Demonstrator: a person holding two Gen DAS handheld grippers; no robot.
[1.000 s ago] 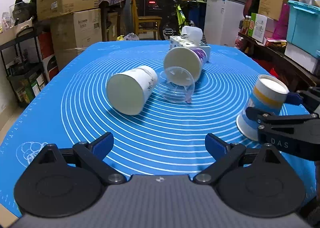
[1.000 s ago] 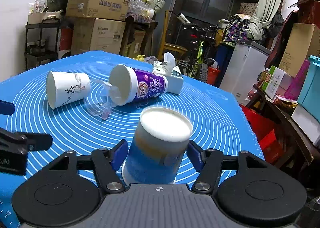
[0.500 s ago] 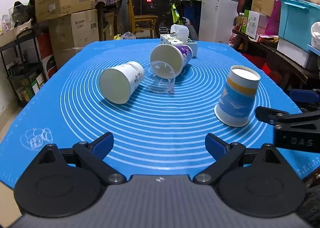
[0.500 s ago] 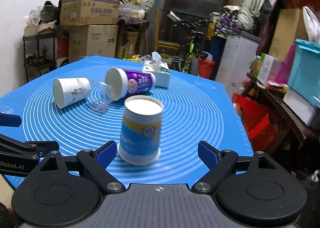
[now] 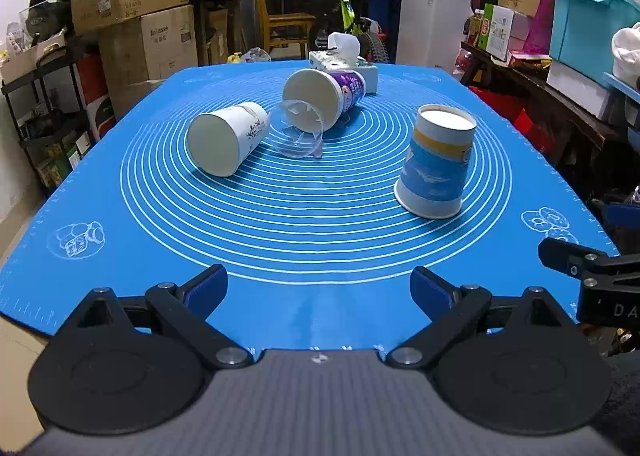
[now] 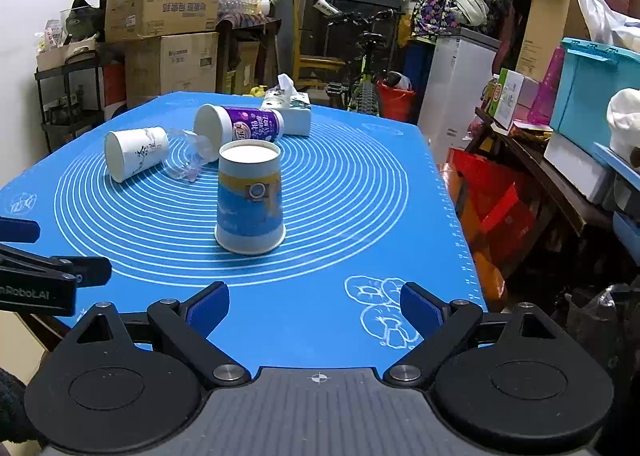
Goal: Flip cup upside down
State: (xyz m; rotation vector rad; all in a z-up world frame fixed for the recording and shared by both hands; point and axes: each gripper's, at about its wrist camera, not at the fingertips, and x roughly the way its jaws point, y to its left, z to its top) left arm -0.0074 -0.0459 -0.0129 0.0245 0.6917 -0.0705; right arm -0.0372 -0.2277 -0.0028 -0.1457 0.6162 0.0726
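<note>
A blue-and-yellow paper cup [image 6: 250,200] stands upside down, rim on the blue mat [image 6: 340,216]; it also shows in the left wrist view [image 5: 436,162] at the right. My right gripper [image 6: 314,306] is open and empty, well back from the cup near the mat's front edge. My left gripper [image 5: 318,288] is open and empty over the mat's front edge. A white paper cup [image 5: 228,138], a clear plastic cup [image 5: 298,130] and a purple-labelled cup [image 5: 326,94] lie on their sides farther back.
A tissue box [image 5: 344,62] sits at the mat's far edge. Cardboard boxes [image 5: 140,16] stand at the left, a bench with bins [image 5: 592,24] at the right. The right gripper's finger [image 5: 576,256] shows at the left view's right edge.
My right gripper let go of the blue-and-yellow cup, opened, and drew back. The cup now stands upside down alone. My left gripper also pulled back toward the front edge.
</note>
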